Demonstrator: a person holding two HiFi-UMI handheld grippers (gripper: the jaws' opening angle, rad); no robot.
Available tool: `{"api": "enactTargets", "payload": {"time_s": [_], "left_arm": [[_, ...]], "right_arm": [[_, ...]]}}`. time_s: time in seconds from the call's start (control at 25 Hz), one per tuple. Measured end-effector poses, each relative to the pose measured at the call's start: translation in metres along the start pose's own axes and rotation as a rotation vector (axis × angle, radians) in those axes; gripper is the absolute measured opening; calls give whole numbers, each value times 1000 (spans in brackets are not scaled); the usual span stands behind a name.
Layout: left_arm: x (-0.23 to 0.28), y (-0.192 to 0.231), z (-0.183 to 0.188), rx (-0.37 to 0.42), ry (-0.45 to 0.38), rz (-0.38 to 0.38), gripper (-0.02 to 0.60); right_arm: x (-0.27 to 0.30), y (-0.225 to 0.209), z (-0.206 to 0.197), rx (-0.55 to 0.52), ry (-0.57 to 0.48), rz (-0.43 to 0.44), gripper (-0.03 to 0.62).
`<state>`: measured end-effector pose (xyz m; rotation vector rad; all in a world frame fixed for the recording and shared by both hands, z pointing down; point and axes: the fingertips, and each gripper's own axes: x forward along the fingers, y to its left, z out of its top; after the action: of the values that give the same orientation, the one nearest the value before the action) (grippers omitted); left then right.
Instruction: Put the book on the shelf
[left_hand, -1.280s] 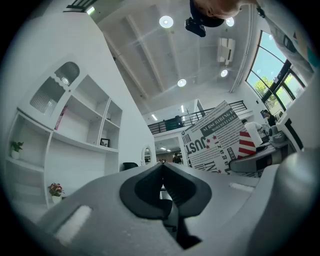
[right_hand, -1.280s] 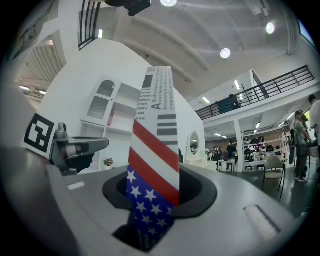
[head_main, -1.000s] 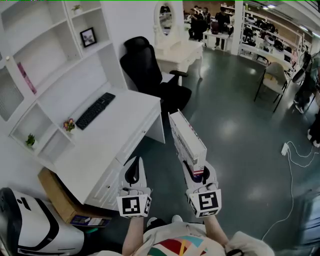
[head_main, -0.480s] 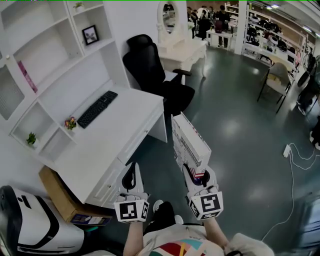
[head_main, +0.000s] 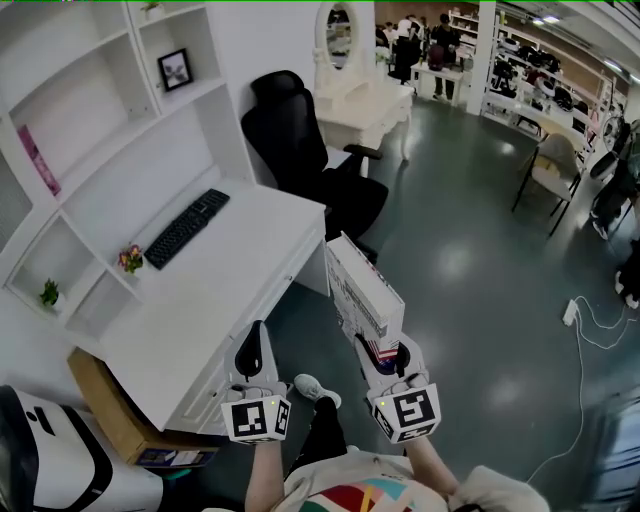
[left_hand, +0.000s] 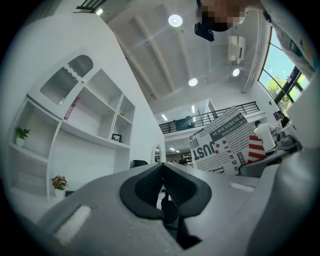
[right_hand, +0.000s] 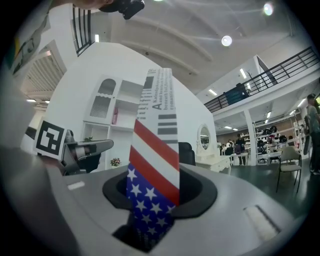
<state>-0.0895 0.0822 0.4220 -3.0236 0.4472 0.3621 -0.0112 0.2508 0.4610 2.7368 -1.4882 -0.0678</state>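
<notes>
Right gripper (head_main: 386, 352) clamps the bottom edge of a book (head_main: 360, 292), held upright in the air beside the white tabletop (head_main: 215, 292). Left gripper (head_main: 252, 352) is closed and empty. The shelf (head_main: 95, 115) stands well apart.

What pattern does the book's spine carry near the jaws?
The book shows white stars on blue, then red-white stripes; clearest in the right gripper view.

Black keyboard (head_main: 187, 228) on white desk (head_main: 235, 275) below shelf (head_main: 95, 125)
</notes>
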Motion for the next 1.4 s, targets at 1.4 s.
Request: {"api": "enactTargets", "payload": {"time_s": [1.4], "left_arm": [[164, 332, -5, 161, -56, 687, 2]], "right_arm": [[465, 124, 52, -5, -115, 681, 156]]}}
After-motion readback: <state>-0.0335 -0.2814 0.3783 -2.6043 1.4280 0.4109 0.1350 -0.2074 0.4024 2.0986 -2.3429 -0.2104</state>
